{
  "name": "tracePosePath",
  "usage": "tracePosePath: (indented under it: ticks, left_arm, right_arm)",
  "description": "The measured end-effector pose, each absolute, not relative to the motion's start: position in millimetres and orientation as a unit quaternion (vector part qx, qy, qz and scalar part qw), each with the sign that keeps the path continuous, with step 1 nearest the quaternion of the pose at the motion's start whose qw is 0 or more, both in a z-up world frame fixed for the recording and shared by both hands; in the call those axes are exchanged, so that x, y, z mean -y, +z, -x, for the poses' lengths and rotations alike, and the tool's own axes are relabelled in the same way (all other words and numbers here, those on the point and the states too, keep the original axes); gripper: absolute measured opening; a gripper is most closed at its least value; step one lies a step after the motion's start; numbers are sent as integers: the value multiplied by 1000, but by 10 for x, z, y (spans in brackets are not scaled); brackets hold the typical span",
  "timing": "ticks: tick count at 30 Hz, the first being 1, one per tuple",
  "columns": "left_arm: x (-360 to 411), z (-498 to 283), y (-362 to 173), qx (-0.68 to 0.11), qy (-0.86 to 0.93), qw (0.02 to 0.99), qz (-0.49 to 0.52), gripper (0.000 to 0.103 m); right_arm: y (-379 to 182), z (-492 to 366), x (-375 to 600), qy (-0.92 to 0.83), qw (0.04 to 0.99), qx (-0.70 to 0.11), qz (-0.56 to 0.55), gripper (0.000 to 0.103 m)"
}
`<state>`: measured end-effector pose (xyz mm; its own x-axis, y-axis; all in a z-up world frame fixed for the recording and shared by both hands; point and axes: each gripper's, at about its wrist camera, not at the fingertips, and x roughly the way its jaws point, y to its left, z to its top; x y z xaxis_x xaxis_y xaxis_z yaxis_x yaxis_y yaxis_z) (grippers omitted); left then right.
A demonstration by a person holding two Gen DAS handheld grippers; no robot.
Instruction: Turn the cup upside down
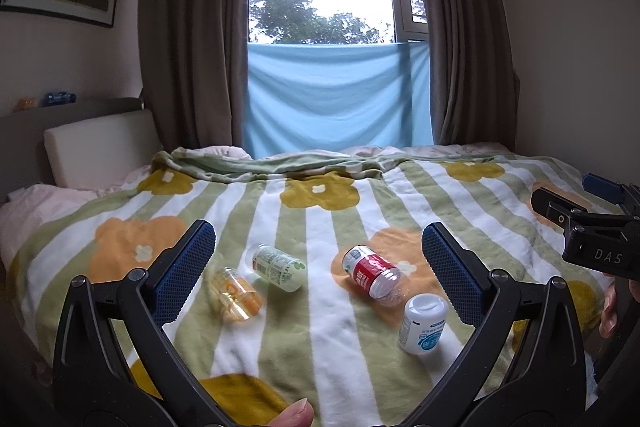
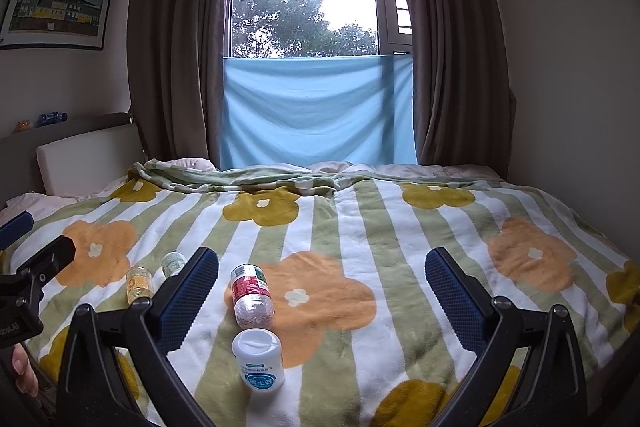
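Note:
Four small bottle-like cups lie or stand on a flowered blanket [image 1: 320, 327]. A clear yellow one [image 1: 236, 293] and a green-labelled one [image 1: 278, 267] lie on their sides at left. A red-labelled clear one [image 1: 370, 275] lies on its side. A white one with a blue label [image 1: 424, 323] stands tilted, white end up. My left gripper [image 1: 318, 263] is open and empty, just short of them. My right gripper [image 2: 322, 285] is open and empty; the white cup [image 2: 258, 361] and red cup [image 2: 251, 295] sit between its fingers, nearer the left one.
The bed's blanket [image 2: 400, 247] stretches to a bunched fold at the back. A white headboard cushion [image 1: 100, 147] is at left. Brown curtains and a blue cloth [image 1: 336, 99] hang at the window behind. The right gripper [image 1: 596, 227] shows at the left view's right edge.

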<state>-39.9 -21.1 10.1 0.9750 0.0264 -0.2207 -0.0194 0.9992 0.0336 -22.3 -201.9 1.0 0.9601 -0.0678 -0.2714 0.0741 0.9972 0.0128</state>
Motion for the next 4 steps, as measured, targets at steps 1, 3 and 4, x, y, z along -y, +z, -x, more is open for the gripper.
tracePosePath:
  ticks: [1, 3, 4]
  left_arm:
    - [210, 404, 102, -110, 9, 994, -14, 103]
    - [186, 409, 103, -110, 7, 994, -9, 103]
    - [174, 406, 103, -111, 6, 994, -6, 103]
  right_arm:
    - [11, 224, 2019, -36, 990, -137, -12, 103]
    - [-11, 245, 1990, -35, 990, -137, -13, 103]
    - [-5, 234, 1993, -35, 990, -137, -12, 103]
